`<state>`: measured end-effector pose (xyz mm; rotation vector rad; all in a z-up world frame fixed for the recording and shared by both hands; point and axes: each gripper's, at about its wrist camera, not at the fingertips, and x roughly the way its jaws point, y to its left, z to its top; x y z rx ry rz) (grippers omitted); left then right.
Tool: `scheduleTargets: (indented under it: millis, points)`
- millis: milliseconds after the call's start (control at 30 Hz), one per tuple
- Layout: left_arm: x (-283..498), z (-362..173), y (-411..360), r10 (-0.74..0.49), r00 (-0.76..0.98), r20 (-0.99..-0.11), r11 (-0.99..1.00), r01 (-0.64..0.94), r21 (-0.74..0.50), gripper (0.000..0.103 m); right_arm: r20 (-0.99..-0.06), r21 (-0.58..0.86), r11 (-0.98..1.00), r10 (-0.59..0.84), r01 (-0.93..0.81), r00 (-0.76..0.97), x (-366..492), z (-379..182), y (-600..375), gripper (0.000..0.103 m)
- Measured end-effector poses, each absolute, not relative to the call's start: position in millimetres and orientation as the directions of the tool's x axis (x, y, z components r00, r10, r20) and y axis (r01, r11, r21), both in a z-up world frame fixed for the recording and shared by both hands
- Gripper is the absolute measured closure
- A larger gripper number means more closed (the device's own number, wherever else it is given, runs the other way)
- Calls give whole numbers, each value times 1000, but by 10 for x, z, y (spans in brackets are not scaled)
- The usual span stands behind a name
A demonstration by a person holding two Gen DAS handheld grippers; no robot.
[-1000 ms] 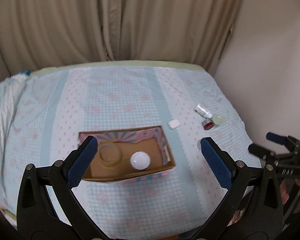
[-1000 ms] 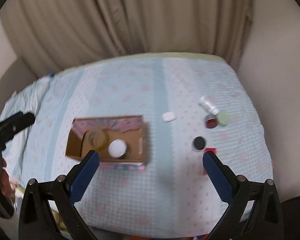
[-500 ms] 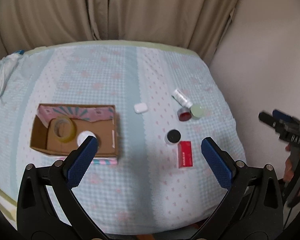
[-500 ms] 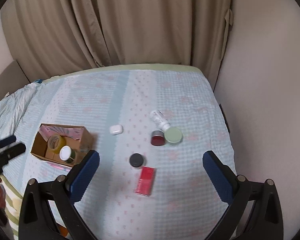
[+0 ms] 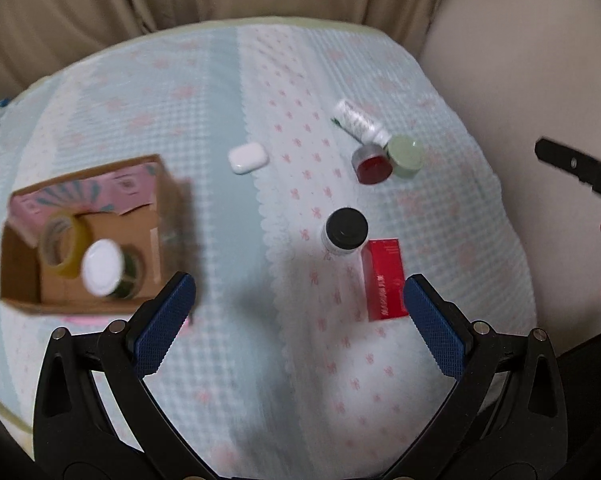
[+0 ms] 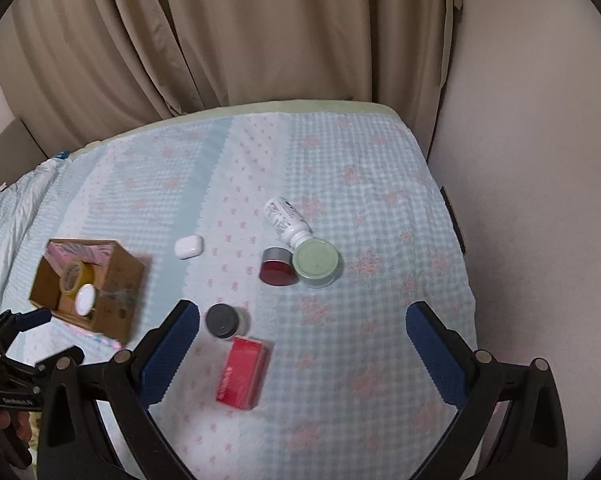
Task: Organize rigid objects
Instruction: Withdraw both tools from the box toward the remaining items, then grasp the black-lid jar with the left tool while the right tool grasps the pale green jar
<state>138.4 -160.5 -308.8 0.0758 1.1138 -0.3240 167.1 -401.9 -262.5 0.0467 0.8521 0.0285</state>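
**Loose items wait on the bedspread as both grippers hover, jaws apart**

A red box [image 6: 243, 373] lies flat on the checked bedspread [image 6: 380, 208], its long axis running roughly 12 to 6 o'clock with a slight tilt in the right wrist view, touching or just beside a black-capped jar [image 6: 221, 319] at its 11 o'clock. Farther out at 12 to 1 o'clock sit a red tin [image 6: 276, 267] and a green-lidded jar [image 6: 315, 262], touching each other, with a white bottle [image 6: 285, 219] on its side against them; a white case [image 6: 188, 246] lies apart at 11 o'clock. The cardboard box [image 6: 112, 300], at 9 o'clock, already holds a tape roll [image 5: 62, 242] and a white-lidded container [image 5: 100, 266].

The right gripper [image 6: 302, 344] is empty with fingers spread wide, the red box low between them. The left gripper [image 5: 300, 320], likewise wide and empty, has the same box by its right finger. Both look comparably near; the right frames it better.

Motion blur softens the cardboard box; print on the red box is unreadable, and its lower corner is hidden behind the left gripper's finger.
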Motion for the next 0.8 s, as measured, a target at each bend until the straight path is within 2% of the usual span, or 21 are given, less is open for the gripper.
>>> scheduleTargets:
  millis: [167,433,633,800]
  points:
    - [1698,-3640,-1881,-224,362,-905,928,362,-85,0,-762,57,998,48,-7,645,1975,-3011,-4162,0]
    - [1965,-4519,-2295,-197,307,-931,879,476,-29,0,-799,-34,999,-4,-39,602,2465,-3741,-4226,0]
    - [2080,-4836,-2369,-207,301,-931,860,510,-26,1,-823,-29,998,7,-55,568,2751,-4202,-4268,0]
    - [2183,-4871,-2425,-238,342,-909,854,519,-28,4,-826,-36,993,34,-112,562,2940,-4458,-4225,0]
